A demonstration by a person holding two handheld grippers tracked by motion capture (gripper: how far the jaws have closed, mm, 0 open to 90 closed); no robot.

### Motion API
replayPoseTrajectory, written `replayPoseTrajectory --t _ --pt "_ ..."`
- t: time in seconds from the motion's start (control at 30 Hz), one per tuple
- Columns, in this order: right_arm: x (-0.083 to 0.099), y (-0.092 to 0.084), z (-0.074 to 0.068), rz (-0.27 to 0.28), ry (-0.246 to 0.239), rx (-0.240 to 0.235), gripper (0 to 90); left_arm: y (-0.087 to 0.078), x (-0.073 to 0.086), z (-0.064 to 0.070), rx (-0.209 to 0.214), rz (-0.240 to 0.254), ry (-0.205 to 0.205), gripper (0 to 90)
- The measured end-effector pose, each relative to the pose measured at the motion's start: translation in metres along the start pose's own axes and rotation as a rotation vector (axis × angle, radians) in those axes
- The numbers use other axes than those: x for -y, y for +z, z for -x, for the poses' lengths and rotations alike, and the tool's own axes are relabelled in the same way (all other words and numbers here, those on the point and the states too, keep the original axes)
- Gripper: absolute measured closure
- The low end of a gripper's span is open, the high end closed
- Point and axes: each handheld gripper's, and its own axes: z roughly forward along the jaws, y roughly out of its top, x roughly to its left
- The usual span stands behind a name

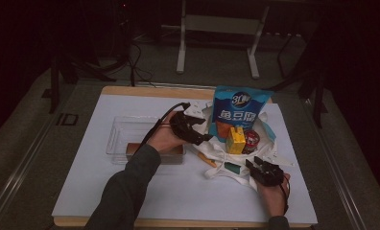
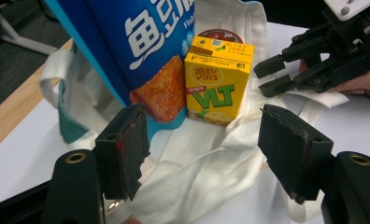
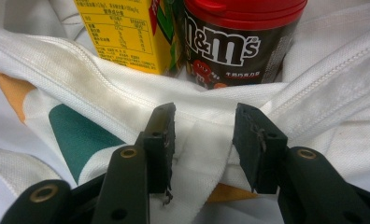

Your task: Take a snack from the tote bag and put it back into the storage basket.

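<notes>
White cloth tote bag [image 1: 226, 160]: it lies crumpled on the right half of my bench [image 1: 178, 191], mouth open, with heavy stitched hems, a green patch and an orange patch on its fabric. One bag.

Contents, standing upright in the bag's mouth: one tall blue snack pouch [image 1: 239, 108] with white lettering and a picture of an orange fried square; one yellow VLT lemon-tea carton [image 2: 219, 84] just in front of the pouch; one brown M&M's tub [image 3: 237, 42] with a red lid, touching the carton's side. Three items in all.

My right tool [image 3: 204, 140]: jaws partly apart, straddling a folded strip of the bag's hem. The cloth runs between the pads, but I cannot tell whether they press on it. In the high view this tool [image 1: 259, 167] sits at the bag's near edge.

My left tool [image 2: 204, 144]: jaws wide apart, nothing between the pads, hanging over the bag's loose cloth and pointing at the carton. In the high view it [image 1: 197, 134] is at the bag's left side.

Surroundings: one clear plastic tray [image 1: 125, 132] to the left of the bag, with one brown bar-shaped object [image 1: 154, 152] at its near edge. A white sheet [image 1: 130, 191] covers the bench. Two tools, one in each of my hands.
</notes>
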Motion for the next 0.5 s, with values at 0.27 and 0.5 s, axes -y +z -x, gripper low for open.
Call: replayPoseTrajectory --t 0.27,0.5 --pt "0.000 0.000 0.000 0.000 0.001 0.000 58.4 0.011 -0.003 0.001 0.005 -0.013 0.008 33.1" --pt "0.000 0.000 0.000 0.000 0.002 0.000 58.4 0.021 -0.009 0.003 0.022 -0.027 0.006 33.5"
